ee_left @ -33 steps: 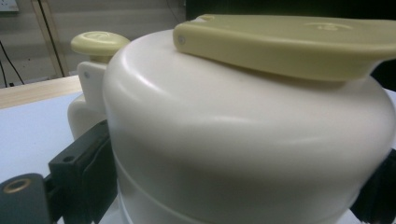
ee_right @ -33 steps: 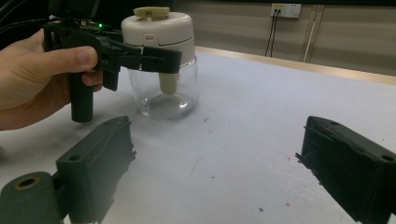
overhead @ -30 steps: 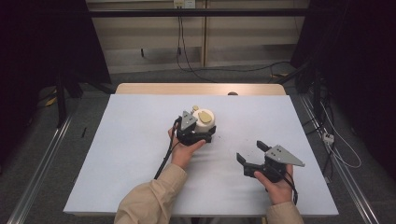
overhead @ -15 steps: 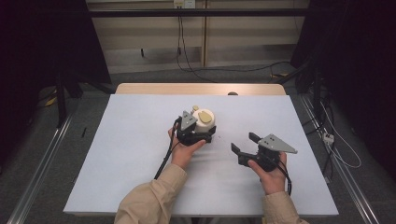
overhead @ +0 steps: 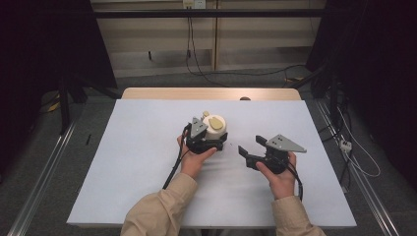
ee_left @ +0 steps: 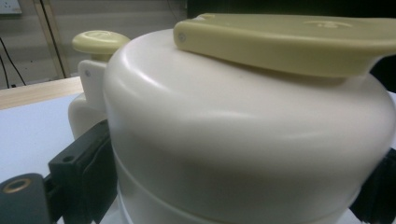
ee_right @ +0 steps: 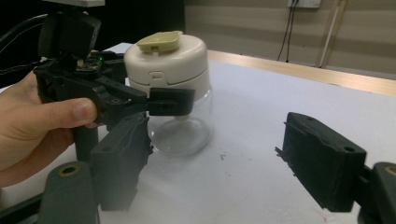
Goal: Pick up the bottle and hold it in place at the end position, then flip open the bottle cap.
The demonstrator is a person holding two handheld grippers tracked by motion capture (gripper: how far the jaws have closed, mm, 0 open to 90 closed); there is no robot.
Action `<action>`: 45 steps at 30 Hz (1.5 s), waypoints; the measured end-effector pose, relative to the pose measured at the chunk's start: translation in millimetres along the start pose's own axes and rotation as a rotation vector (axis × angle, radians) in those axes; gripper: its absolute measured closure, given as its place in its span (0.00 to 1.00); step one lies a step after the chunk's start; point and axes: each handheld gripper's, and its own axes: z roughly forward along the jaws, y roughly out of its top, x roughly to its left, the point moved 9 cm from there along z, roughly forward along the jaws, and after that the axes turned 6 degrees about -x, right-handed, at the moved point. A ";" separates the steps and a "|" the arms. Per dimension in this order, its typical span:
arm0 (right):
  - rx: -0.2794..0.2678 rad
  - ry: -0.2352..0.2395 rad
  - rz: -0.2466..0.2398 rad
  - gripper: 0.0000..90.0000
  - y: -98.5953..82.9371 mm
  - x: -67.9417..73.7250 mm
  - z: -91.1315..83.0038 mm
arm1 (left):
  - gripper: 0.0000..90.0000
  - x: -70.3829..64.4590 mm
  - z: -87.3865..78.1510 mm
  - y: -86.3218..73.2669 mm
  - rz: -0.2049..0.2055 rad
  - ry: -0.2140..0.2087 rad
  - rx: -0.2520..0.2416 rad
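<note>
Near the middle of the white table [overhead: 123, 167], I am holding the left gripper [overhead: 210, 142] clamped around the cream lid of a clear jar [ee_right: 180, 126], which is standing upright on the tabletop. I am keeping the right gripper [overhead: 252, 150] just beside it, jaws spread wide, gripping nothing.

A jar [ee_right: 175, 93] with a clear, glass-like body carries a smooth, satin cream plastic lid [ee_left: 243, 140] and a matt yellow-green plastic flap [ee_left: 289, 39]. The left gripper [overhead: 209, 142] and right gripper [ee_right: 215, 163] are matt black plastic. The table [overhead: 123, 162] has a matt pale surface; its far edge looks like wood.
</note>
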 end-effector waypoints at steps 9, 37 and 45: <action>0.002 0.023 -0.001 0.26 5.9 4.7 11.5 | 0.07 0.5 -0.1 0.0 0.006 0.002 0.003; 0.033 0.110 -0.008 0.76 19.3 19.8 33.7 | 0.07 0.8 -0.5 -0.4 0.010 0.002 -0.001; 0.041 0.166 0.022 0.89 25.9 27.9 37.6 | 0.07 0.4 -0.3 -0.3 0.005 0.003 -0.003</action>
